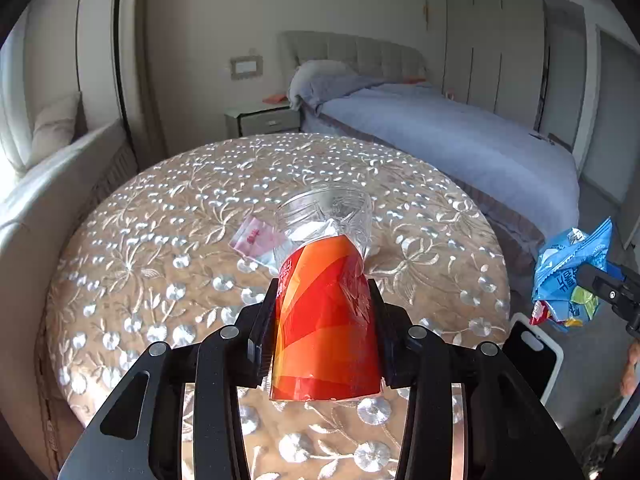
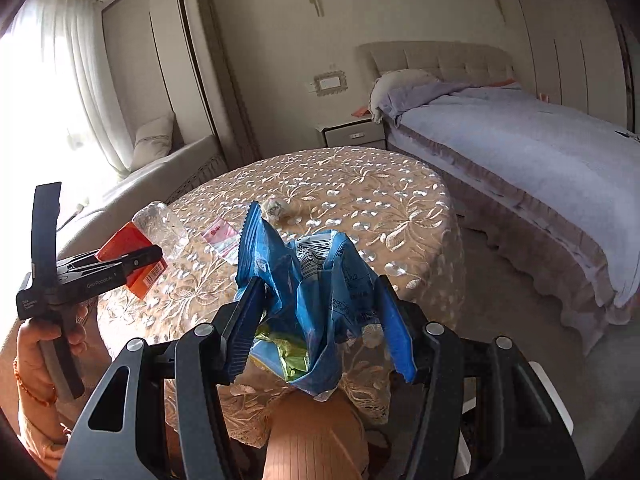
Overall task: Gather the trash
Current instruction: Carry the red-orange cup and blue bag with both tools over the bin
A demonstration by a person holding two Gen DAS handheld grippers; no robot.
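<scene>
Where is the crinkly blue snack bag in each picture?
Left wrist view: the blue snack bag hangs at the far right edge, pinched by the right gripper.
Right wrist view: the bag fills the lower middle, between the fingers.
Shared landmark: the small pink packet on the table.

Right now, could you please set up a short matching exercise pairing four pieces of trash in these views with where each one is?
Things:
1. bottle
2. blue wrapper
3. pink packet
4. paper ball

Places:
A. lying flat on the table, just behind the bottle
B. held in the right tongs
C. on the table, far side, beyond the blue wrapper
D. held in the left tongs

Pairs: 1-D, 2-B, 3-A, 4-C
</scene>
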